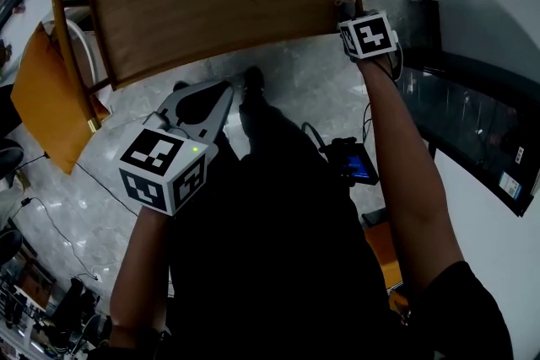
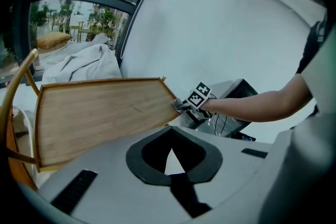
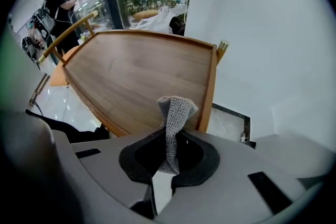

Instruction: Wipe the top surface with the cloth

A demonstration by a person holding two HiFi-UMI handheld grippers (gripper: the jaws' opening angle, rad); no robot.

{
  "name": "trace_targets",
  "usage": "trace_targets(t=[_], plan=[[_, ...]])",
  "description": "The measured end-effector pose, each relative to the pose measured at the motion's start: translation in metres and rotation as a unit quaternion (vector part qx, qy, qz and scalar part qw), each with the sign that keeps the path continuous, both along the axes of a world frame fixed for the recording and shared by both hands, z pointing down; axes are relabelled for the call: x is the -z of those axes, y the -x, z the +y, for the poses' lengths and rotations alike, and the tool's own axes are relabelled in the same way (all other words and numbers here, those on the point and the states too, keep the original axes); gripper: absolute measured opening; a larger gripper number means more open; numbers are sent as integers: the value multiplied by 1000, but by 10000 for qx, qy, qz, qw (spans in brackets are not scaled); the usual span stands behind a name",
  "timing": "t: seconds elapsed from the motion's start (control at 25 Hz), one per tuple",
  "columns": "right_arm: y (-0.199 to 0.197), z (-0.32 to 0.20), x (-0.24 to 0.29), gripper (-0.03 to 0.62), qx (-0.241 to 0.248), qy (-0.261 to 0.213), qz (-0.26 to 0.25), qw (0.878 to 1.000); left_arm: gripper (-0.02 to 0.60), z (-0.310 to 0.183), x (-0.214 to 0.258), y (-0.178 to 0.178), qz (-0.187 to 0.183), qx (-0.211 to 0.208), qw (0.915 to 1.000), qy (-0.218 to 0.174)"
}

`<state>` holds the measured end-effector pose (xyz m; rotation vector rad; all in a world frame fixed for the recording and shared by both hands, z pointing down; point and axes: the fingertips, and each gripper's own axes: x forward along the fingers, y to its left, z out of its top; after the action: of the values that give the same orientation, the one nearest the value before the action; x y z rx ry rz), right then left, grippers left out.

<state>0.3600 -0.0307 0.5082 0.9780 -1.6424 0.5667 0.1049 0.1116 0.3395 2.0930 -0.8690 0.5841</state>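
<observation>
The wooden table top (image 1: 219,0) (image 2: 100,113) (image 3: 142,76) tilts across the upper part of the head view. My right gripper (image 1: 346,11) (image 3: 170,157) sits at the table's near right corner, shut on a grey knitted cloth (image 3: 176,110). The cloth sticks up from between the jaws, over the table's edge strip. The left gripper view shows that gripper and its cloth (image 2: 178,105) at the same corner. My left gripper (image 1: 228,90) (image 2: 170,153) hangs below the table's near edge, over the floor, jaws together with nothing in them.
A chair with an orange seat (image 1: 42,93) and wooden frame stands left of the table. Dark glass panels (image 1: 472,131) and a white wall lie to the right. A device with a blue screen (image 1: 359,163) and cables rest on the marble floor. A person (image 3: 55,5) stands far off.
</observation>
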Motion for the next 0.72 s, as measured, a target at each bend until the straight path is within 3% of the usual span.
trace_targets(t=[0.08, 0.24, 0.36, 0.48, 0.6, 0.72], plan=[[-2, -3, 1, 40, -104, -104, 39, 9999, 11, 0, 1, 8, 26, 132, 9999, -27], [0, -1, 1, 40, 215, -438, 14, 9988, 11, 4, -2, 25, 155, 506, 9986, 44], [12, 12, 5, 40, 392, -438, -507, 9970, 11, 9, -9, 37, 400, 789, 9959, 196], [54, 19, 29, 40, 884, -495, -999, 9898, 11, 8, -14, 49, 530, 887, 9945, 167], [134, 6, 71, 40, 1636, -745, -1797, 9672, 11, -17, -19, 68, 608, 1181, 9911, -2], [221, -7, 134, 40, 2609, -1289, -2641, 9196, 11, -45, -13, 86, 534, 1333, 9890, -366]])
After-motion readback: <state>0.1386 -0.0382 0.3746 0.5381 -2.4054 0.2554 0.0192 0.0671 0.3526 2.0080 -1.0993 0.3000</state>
